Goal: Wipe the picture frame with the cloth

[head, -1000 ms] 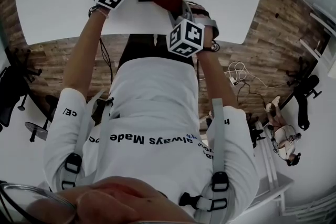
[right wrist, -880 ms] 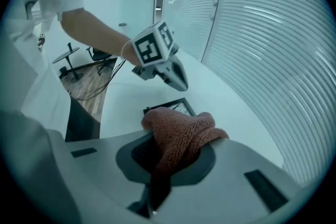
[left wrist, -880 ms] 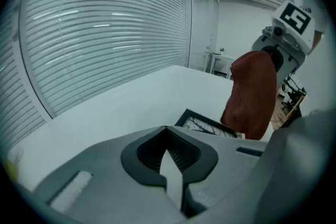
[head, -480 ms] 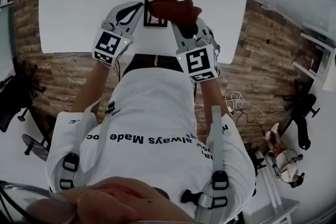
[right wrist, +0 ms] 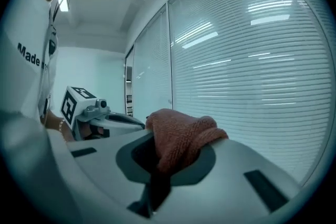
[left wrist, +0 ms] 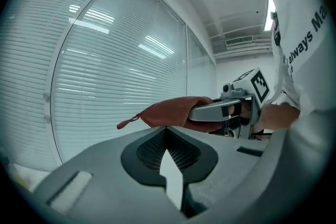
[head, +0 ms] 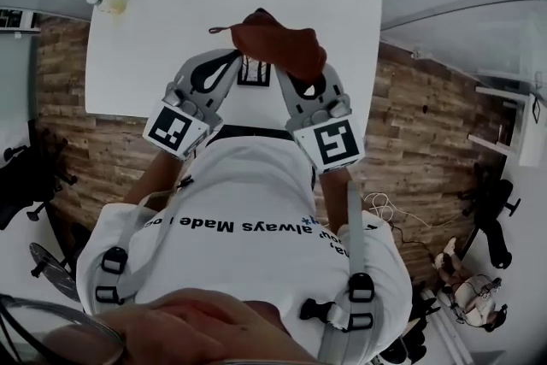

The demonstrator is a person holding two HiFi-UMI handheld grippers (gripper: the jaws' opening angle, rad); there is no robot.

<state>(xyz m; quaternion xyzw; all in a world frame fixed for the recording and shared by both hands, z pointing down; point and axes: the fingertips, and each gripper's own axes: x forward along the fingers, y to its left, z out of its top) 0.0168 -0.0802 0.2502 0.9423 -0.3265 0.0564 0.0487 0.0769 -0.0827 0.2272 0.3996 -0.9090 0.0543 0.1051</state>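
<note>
Head view: frame and cloth between my two tools, over the white table
Head view shows the picture frame at 12 o'clock from my chest, between the left gripper and the right gripper, with the rust-red cloth bunched at its 1 o'clock and covering its upper corner. In the left gripper view my jaws pinch a thin pale edge, which I read as the frame; the cloth sits beyond at 12 o'clock. In the right gripper view the jaws are clamped on the cloth, with window blinds at 2 o'clock.
</note>
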